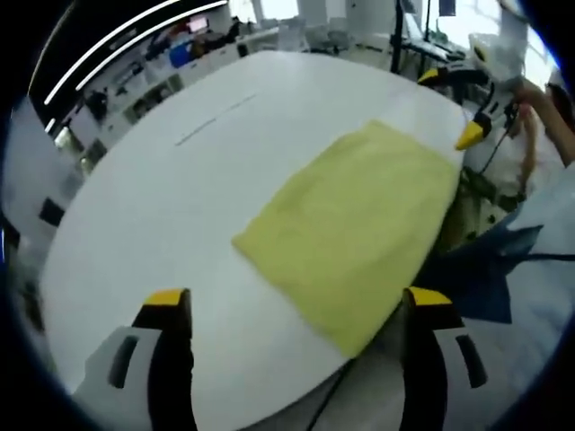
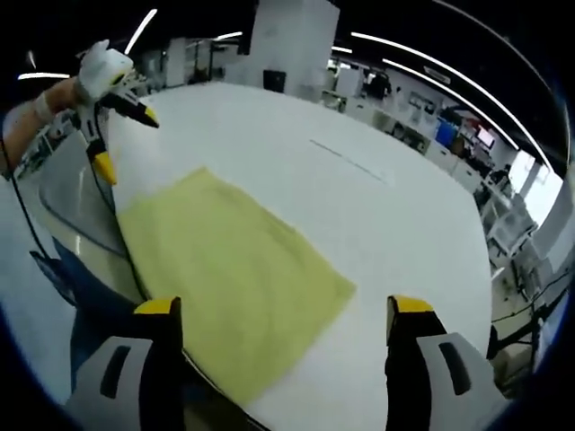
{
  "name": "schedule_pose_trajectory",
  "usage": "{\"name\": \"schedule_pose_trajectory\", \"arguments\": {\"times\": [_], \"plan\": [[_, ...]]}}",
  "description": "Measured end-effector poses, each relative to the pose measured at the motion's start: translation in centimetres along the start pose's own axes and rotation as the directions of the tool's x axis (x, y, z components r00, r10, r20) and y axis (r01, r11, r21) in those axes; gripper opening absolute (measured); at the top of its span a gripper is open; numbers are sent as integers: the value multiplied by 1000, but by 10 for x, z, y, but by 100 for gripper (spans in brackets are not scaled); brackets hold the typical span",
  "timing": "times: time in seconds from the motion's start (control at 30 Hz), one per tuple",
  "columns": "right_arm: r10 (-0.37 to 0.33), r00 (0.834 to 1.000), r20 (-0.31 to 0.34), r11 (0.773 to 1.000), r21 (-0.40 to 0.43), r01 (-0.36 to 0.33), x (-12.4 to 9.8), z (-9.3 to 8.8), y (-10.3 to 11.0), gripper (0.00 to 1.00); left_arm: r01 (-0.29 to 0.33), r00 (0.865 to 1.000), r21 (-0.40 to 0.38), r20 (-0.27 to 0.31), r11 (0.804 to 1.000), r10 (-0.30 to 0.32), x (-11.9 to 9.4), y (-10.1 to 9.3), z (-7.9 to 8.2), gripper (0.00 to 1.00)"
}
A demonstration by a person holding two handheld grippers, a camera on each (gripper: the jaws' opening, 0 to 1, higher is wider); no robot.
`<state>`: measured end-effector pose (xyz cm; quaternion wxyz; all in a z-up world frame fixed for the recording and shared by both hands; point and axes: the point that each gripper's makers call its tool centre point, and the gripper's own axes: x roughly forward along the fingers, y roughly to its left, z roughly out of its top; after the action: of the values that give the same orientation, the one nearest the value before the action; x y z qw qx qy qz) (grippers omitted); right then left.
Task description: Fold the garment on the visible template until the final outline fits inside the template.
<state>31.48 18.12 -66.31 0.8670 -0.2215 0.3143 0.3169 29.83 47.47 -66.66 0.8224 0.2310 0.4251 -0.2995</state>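
While both pairs of jaws stand spread wide with nothing between them, the folded yellow garment [image 1: 355, 229] lies flat on the white table [image 1: 162, 197], just ahead of the left gripper [image 1: 296, 310] and reaching the table's near edge. From the right gripper [image 2: 283, 314] it lies ahead and slightly leftward, and the person's hand [image 2: 36, 112] holds the other gripper up beyond the cloth's far corner.

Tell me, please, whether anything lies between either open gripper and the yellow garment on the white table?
Nothing visible does. The yellow garment lies flat by the edge of the white table, with nothing on it. The left gripper and right gripper are both open, nothing between their jaws, with an unobstructed path to the cloth.
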Motion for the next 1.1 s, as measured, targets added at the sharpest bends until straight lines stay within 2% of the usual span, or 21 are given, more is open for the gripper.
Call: {"name": "schedule_pose_trajectory", "arguments": {"times": [0.13,0.27,0.63,0.83,1.1], "plan": [[-2,1000,0,1000,3,2,-3,-1,2,97,10,1000,-8,-7,1000,-11,0,-3,-3,99],[1,1000,-1,1000,16,-1,-5,-3,4,100,23,1000,-17,5,1000,-23,-1,-7,-1,100],[-2,1000,8,999,33,2,-13,-2,7,100,13,1000,-23,11,1000,-13,-7,-4,2,100],[-11,1000,-1,999,40,11,-14,-1,8,100,28,999,-20,22,999,-28,-6,-9,5,100],[-29,999,-15,998,56,30,-14,-1,6,100,36,999,-12,33,999,-35,-5,-5,9,100]]}}
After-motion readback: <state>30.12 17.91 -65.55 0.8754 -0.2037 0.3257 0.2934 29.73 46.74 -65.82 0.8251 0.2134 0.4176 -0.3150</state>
